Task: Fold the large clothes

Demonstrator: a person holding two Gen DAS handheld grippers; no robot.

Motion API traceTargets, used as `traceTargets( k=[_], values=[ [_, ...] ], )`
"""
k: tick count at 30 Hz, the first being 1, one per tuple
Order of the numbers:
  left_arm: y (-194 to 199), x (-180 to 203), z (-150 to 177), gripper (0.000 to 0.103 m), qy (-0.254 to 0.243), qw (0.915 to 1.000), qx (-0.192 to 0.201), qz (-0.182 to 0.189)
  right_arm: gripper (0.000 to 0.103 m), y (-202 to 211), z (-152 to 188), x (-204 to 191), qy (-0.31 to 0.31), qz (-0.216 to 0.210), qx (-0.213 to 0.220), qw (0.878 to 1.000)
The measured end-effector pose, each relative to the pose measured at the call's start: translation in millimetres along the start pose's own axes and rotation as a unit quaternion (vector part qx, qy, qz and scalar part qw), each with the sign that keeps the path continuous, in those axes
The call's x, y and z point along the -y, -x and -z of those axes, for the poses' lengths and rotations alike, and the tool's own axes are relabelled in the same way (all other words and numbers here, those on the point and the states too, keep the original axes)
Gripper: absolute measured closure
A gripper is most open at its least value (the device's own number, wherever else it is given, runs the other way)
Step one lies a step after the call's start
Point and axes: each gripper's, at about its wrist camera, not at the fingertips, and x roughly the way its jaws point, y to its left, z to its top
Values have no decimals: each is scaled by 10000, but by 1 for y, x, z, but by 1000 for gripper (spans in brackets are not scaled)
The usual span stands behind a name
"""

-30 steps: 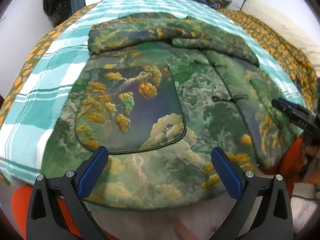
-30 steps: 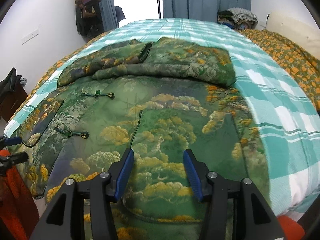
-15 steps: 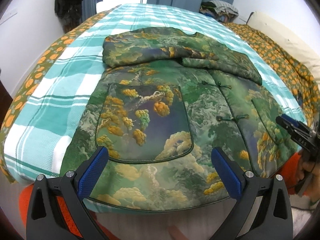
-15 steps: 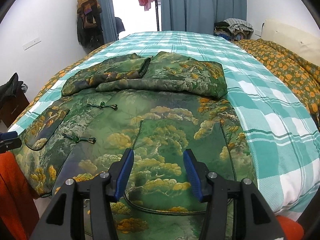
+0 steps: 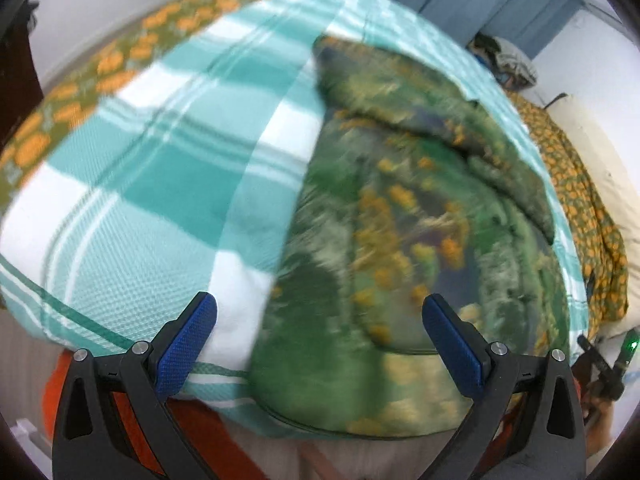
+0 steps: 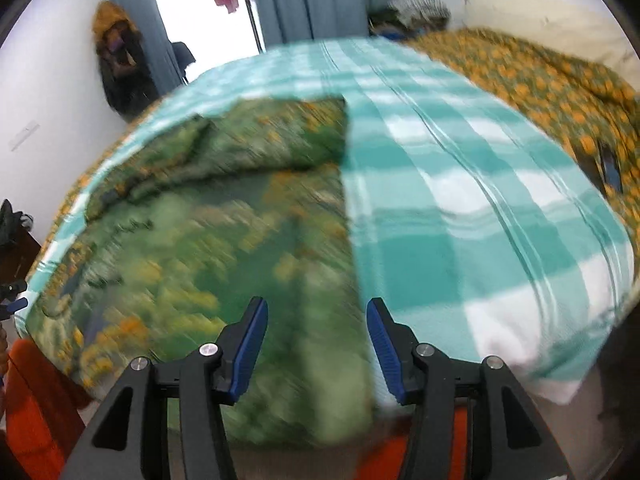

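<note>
a large green jacket with a yellow-orange tree and cloud print lies spread flat on a bed covered by a teal and white checked blanket. its far part is folded over in a thick band across the top of the garment, and its near hem hangs slightly over the bed's near edge. both views are smeared by motion blur, so fine details of the print and fastenings are hard to read.

the left gripper hovers at the near edge of the bed with its blue-padded jaws spread wide and nothing between them. the jacket's left side edge runs up between the jaws, with the bare blanket ahead of the left pad and the jacket's lower left corner ahead of the right pad.

the right gripper is likewise parted and holds nothing, though its gap is narrower. the jacket's right side edge falls between its jaws, garment to the left, checked blanket to the right. the jacket fills the left half of this view.

an orange-patterned quilt lies along the far right of the bed. blue curtains hang on the back wall. something orange sits low beside the bed.
</note>
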Motion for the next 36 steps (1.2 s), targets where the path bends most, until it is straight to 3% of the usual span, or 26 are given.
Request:
traceTargets(
  k=[3,7,9,11,15,21,26,28,33,34,36],
  values=[
    [-10,-4,7,1,74,10000,-21,3,50,-13,8,19,-325,-185,-500,9980],
    [-16,14,15,1,-368,9993,-118,10,50,-35,13,23,-557,-625,-925,9922],
    [-22,24,18,1,-609,9974,-315,228,50,-48,15,20,-602,-870,-1104,9882],
    [-27,30,21,1,-702,9954,-490,425,48,-51,16,16,-658,-926,-1157,9868],
    [-30,36,25,1,-906,9937,-565,345,48,-45,18,15,-804,-1353,-1052,9819],
    [-29,33,24,4,-813,9938,-627,434,48,-55,22,24,-920,-1169,-1255,9809],
    [-26,40,26,25,-981,9927,-682,154,48,-56,20,23,-811,-1221,-1345,9800],
    [-22,42,25,48,-1007,9924,-709,15,48,-57,19,23,-782,-1222,-1396,9795],
    [-12,51,22,83,-1153,9909,-677,-141,48,-57,13,12,-550,-1090,-1472,9816],
    [-8,55,21,87,-1225,9903,-629,-168,53,-55,12,7,-448,-1088,-1455,9823],
    [-4,62,21,90,-1313,9895,-576,-186,80,-49,9,-3,-249,-1137,-1403,9832]
  ],
)
